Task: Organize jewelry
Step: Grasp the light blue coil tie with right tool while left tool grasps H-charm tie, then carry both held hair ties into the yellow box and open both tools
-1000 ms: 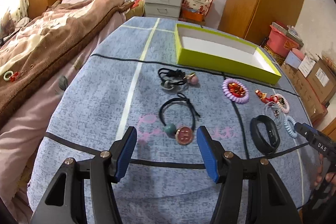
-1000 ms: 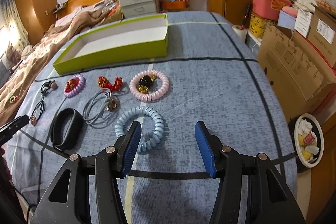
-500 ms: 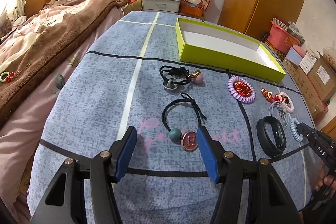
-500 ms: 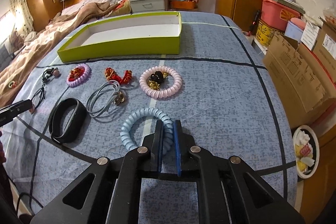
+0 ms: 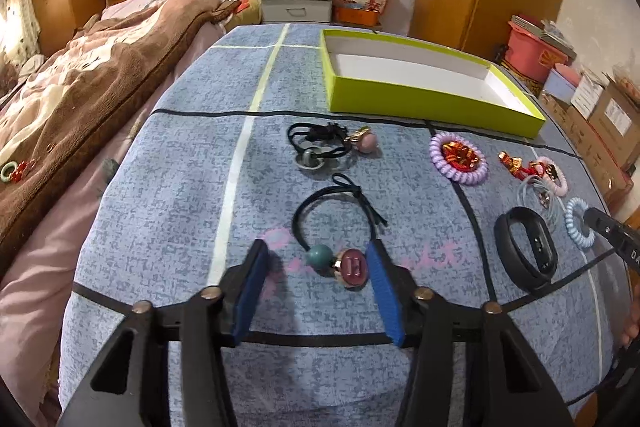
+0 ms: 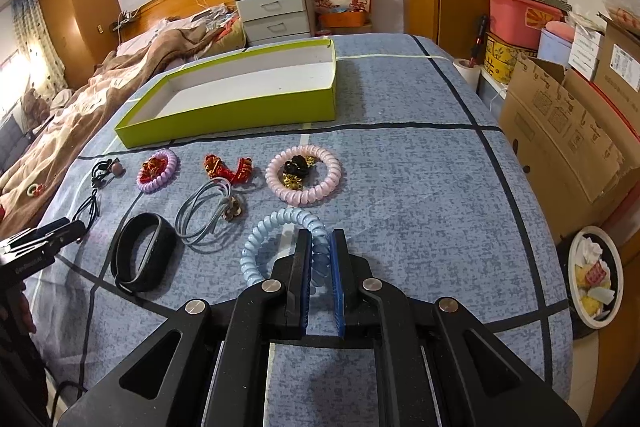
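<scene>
My right gripper (image 6: 320, 247) is shut on the near side of a light blue spiral hair tie (image 6: 276, 231), which is lifted slightly off the blue cloth. My left gripper (image 5: 316, 259) is open, its pads either side of a black hair tie (image 5: 332, 215) with a teal bead and a round red charm (image 5: 354, 265). A lime-green open box (image 6: 240, 95) stands at the back, also in the left wrist view (image 5: 424, 83). A black band (image 6: 144, 251), a grey cord tie (image 6: 204, 211), a pink spiral tie (image 6: 304, 175), red ornaments (image 6: 228, 167) and a purple spiral tie (image 6: 158, 171) lie between.
A second black hair tie with a pink bead (image 5: 324, 147) lies beyond the left gripper. A bed with a brown blanket (image 5: 80, 87) runs along the left. Cardboard boxes (image 6: 568, 131) and a bin (image 6: 596, 275) stand off the right edge.
My right gripper shut on the light blue spiral tie and has lifted it a little. My left gripper moved forward, so the charm hair tie now sits between its pads.
</scene>
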